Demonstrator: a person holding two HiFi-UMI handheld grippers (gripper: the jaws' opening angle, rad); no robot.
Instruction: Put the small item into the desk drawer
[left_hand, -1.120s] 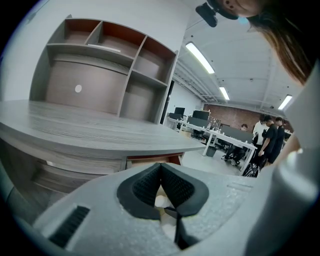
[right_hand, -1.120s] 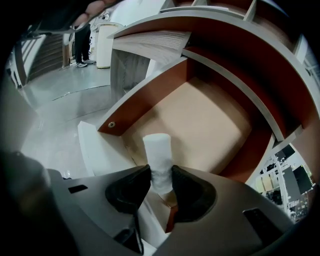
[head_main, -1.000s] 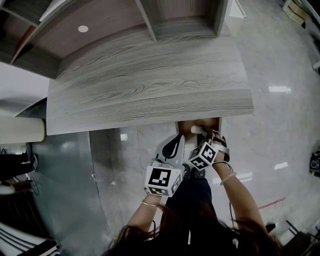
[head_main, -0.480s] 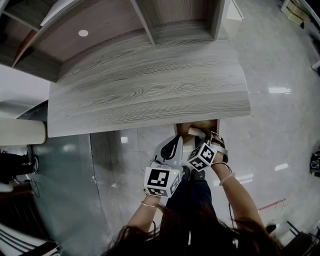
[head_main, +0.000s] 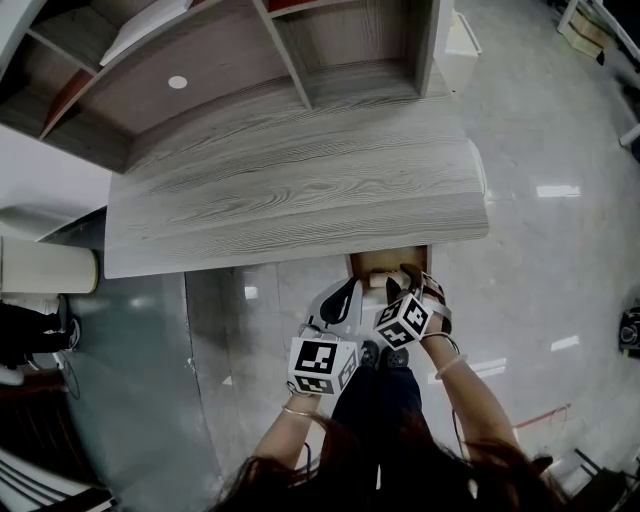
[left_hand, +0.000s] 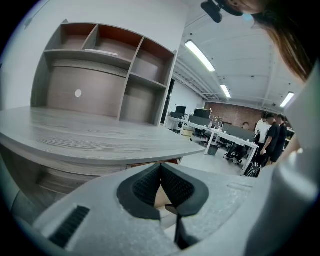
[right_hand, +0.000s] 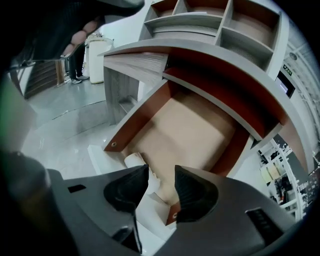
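The desk drawer stands pulled out under the front edge of the grey wooden desk. In the right gripper view its brown side wall shows, and a small white cylinder-like item lies on the drawer floor by the front panel, half hidden by one jaw. My right gripper hangs just above it. Its jaws have just been opening wide and then closing a little, and nothing is between them. The head view shows the item beside the right gripper. My left gripper is shut and empty, left of the drawer.
An open shelf unit stands along the back of the desk. Glossy floor lies to the right, and a glass-like panel under the desk's left part. Office desks and people stand far off in the left gripper view.
The right gripper has lifted a little away from the drawer, and the white item that was at its tips now lies in the drawer. The left gripper has stayed put.
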